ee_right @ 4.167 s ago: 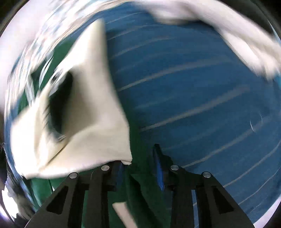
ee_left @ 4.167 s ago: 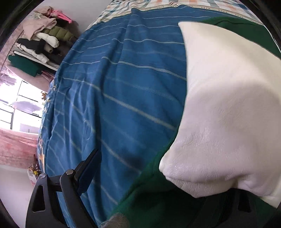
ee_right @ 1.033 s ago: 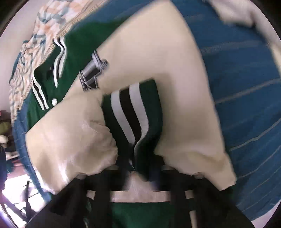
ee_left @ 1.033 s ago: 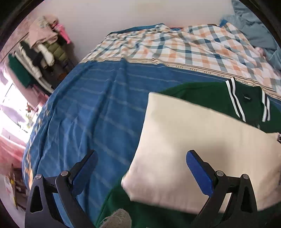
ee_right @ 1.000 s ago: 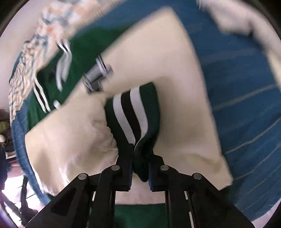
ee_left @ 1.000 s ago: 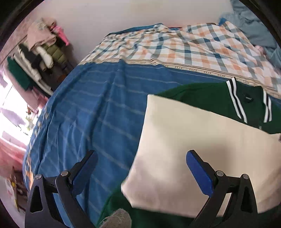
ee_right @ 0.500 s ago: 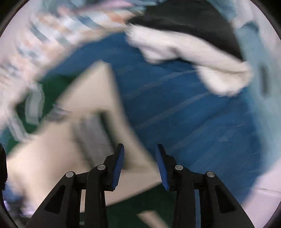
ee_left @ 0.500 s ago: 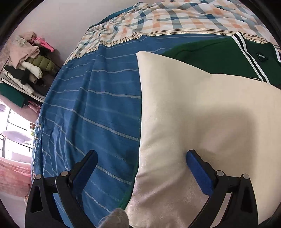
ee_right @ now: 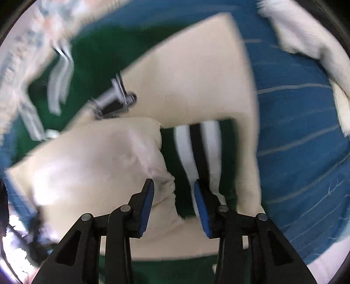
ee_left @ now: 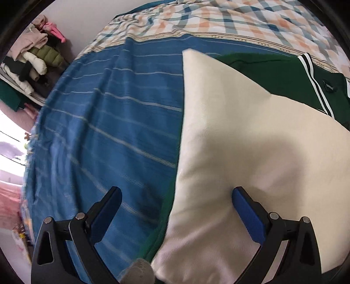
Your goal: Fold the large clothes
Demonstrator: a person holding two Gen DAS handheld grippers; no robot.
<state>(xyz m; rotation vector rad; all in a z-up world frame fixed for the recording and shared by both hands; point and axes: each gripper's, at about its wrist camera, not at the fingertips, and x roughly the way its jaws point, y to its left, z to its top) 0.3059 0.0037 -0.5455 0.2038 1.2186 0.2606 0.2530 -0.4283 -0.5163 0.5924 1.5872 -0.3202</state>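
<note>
A green varsity jacket (ee_left: 273, 76) with cream sleeves lies on a blue striped bedspread (ee_left: 105, 131). In the left wrist view a cream sleeve (ee_left: 240, 153) is folded across the green body. My left gripper (ee_left: 175, 209) is open wide over the sleeve's left edge and holds nothing. In the right wrist view, which is blurred, both cream sleeves (ee_right: 186, 83) cross the jacket, and a striped green cuff (ee_right: 201, 148) lies between them. My right gripper (ee_right: 174, 197) is open just above the cuff and the near sleeve's end (ee_right: 98, 166).
A plaid blanket (ee_left: 218, 19) covers the far end of the bed. A white fluffy garment (ee_right: 310, 48) lies on the bedspread to the right of the jacket. Piled clothes (ee_left: 28, 63) sit on a rack beyond the bed's left side.
My right gripper has let go of the striped cuff, swung away, and come back open above it. My left gripper has moved closer to the cream sleeve, still open.
</note>
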